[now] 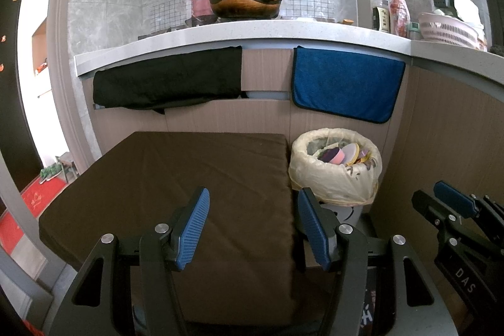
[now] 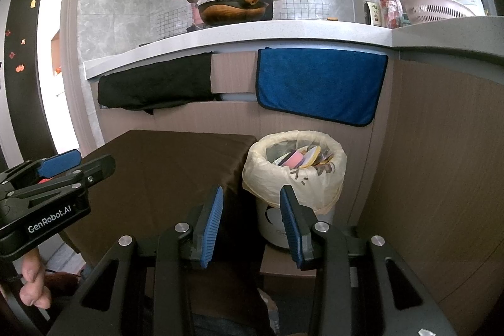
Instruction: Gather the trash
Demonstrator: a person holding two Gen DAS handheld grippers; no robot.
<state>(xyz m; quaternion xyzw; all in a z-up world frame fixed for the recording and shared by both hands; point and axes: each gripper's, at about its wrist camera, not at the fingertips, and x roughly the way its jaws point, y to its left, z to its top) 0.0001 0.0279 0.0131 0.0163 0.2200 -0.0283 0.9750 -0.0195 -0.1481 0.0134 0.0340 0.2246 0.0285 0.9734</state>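
Kitchen cupboards stood behind a brown worktop [image 1: 163, 194] with nothing on it. At two o'clock, the trash bin [image 1: 335, 169] held the colorful trash [image 1: 341, 155]. Both left gripper [image 1: 252, 229] and right gripper [image 2: 252, 225] had fingers spread apart, holding nothing, so the job looked done.

Lighting, as we see it: even daylight, brightest and blown out at the doorway [image 1: 34, 59] on the left; soft glare on the countertop [image 1: 252, 32]; brown cushion [image 1: 176, 191] dim; focus sharp; fisheye bending and black vignette at edges.
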